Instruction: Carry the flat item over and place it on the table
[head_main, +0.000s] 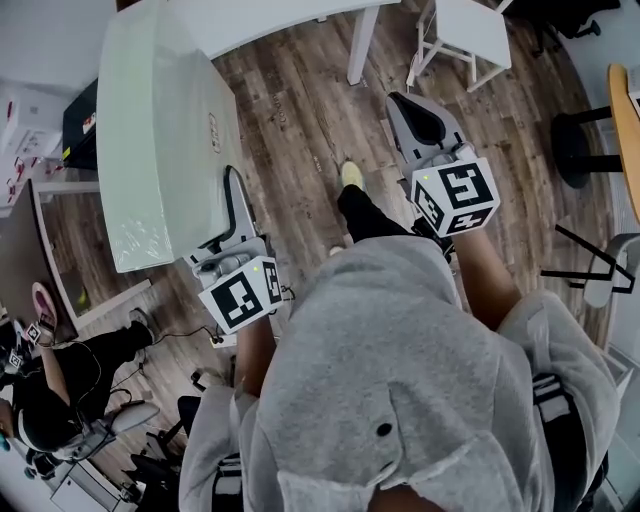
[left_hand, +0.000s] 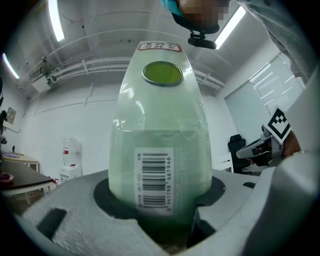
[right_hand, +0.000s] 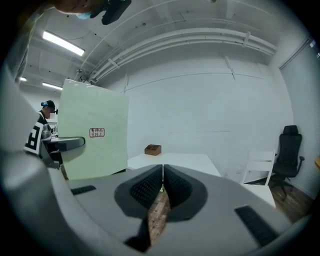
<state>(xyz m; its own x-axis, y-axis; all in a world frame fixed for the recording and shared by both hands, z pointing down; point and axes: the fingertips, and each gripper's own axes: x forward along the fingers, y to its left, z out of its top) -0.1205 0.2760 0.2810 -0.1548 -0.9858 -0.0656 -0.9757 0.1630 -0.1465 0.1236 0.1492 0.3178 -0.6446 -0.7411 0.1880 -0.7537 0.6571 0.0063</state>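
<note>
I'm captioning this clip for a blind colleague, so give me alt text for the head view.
From above, a person in a grey hoodie holds a pale green flat panel clamped in the left gripper over a wooden floor. The right gripper holds nothing, and a white table lies ahead.

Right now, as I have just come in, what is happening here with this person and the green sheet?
A person on a wooden floor holds a gripper in each hand. The left gripper is clamped on one edge of a pale green flat board and holds it upright. The right gripper is shut and empty. A white table with a small wooden box on it stands ahead. The board is not yet set down on it.
</note>
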